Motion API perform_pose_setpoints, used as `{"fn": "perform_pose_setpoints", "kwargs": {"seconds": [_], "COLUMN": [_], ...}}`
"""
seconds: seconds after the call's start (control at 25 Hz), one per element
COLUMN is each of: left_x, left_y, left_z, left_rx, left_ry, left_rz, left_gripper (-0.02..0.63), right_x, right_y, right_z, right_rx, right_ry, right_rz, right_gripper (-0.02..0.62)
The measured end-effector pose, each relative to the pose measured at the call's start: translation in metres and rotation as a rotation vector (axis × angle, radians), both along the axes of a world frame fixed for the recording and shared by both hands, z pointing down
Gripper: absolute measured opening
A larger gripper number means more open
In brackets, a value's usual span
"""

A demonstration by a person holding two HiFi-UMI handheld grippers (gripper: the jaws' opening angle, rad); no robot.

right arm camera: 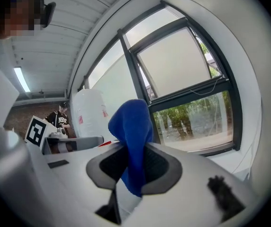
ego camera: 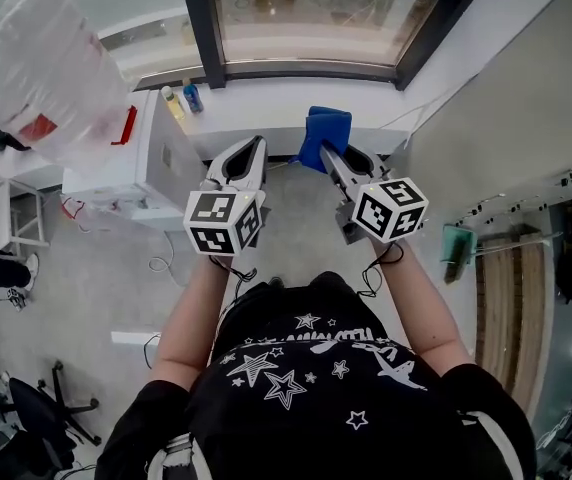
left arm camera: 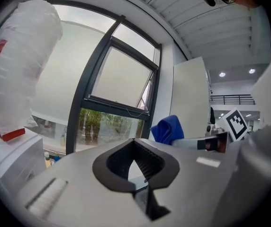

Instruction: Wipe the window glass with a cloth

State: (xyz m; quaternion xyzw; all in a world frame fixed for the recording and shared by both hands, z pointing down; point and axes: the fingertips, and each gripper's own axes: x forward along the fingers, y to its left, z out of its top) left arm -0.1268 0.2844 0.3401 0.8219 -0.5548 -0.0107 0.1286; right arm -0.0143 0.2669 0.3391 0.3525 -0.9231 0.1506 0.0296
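Observation:
A blue cloth [ego camera: 324,135] [right arm camera: 131,136] [left arm camera: 168,128] is pinched between the jaws of my right gripper [ego camera: 331,154] [right arm camera: 134,171], which is shut on it and held up below the window. The cloth stands bunched above the jaws. The window glass [ego camera: 316,13] [right arm camera: 192,119] [left arm camera: 104,126] sits in a dark frame ahead, trees showing through it. My left gripper [ego camera: 254,148] [left arm camera: 136,167] is beside the right one at the same height, its jaws closed together with nothing between them. Neither gripper touches the glass.
A white sill [ego camera: 266,108] runs under the window with a yellow bottle [ego camera: 173,102] and a blue bottle [ego camera: 193,97] at its left end. A white cabinet [ego camera: 136,158] carries a large plastic-wrapped bundle [ego camera: 41,68]. A wooden rack [ego camera: 511,298] stands right.

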Motion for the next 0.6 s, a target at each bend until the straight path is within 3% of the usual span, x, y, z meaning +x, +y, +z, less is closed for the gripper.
{"fn": "perform_pose_setpoints", "kwargs": {"seconds": [0.28, 0.6], "left_x": [-0.013, -0.012], "left_y": [-0.021, -0.074], "left_z": [0.022, 0.028], "left_rx": [-0.054, -0.071], "left_ry": [0.027, 0.029], "left_rz": [0.026, 0.022], "left_gripper": [0.006, 0.006], "right_x": [0.002, 0.009], "right_y": [-0.015, -0.074], "right_z": [0.027, 0.037], "right_rx": [-0.065, -0.079], "right_ry": [0.034, 0.031], "right_rz": [0.058, 0.077], "right_gripper": [0.078, 0.078]}}
